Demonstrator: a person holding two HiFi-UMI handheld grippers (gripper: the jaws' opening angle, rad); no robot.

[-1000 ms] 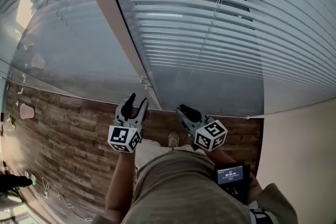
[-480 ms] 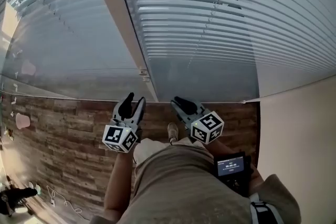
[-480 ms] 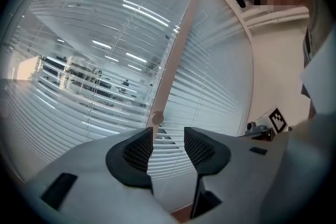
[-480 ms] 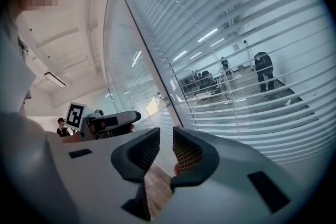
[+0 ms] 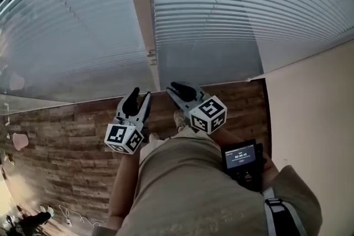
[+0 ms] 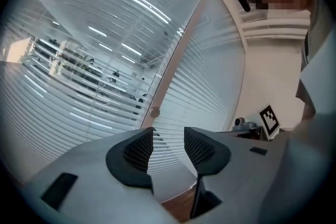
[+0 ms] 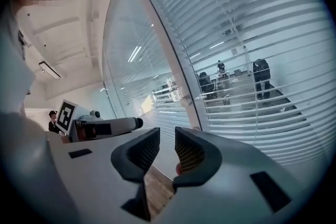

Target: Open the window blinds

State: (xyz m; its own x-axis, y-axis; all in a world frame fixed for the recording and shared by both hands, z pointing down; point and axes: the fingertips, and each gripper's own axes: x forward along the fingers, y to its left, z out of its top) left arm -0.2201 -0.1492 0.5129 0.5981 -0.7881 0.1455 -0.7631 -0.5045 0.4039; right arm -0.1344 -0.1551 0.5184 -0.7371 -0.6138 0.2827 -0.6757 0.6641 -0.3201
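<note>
finding one: the window blinds (image 5: 221,3) hang lowered over the glass in front of you, slats level and close-set, with a thin cord (image 5: 209,11) running down the face of the right-hand panel. a second blind (image 5: 72,25) covers the pane to the left, and a pale upright frame post (image 5: 139,3) divides the two. a small fitting (image 5: 151,56) sits on that post near its foot. below the lowest slats a plain grey strip (image 5: 204,66) runs down to the wooden floor (image 5: 55,141)

finding two: your left gripper (image 5: 141,94) is held low in front of your body, jaws pointing at the foot of the post, clear of the blinds and touching nothing. its own view shows the two dark ribbed pads (image 6: 137,148) standing apart with a plain gap, and only slats and post show through it. it has hold of nothing

finding three: your right gripper (image 5: 172,89) is just beside the left one, also aimed at the foot of the window, near the lower left corner of the right-hand panel. in its own view the pads are parted by a narrower gap, and nothing is clamped there. through the slats in that view, people (image 7: 261,78) stand in a room beyond the glass

other items: a dark device (image 5: 241,156) with a lit screen sits at your right hip. a beige wall (image 5: 315,108) meets the window at its right edge. one shoe (image 5: 180,118) shows on the floor between the grippers
</note>
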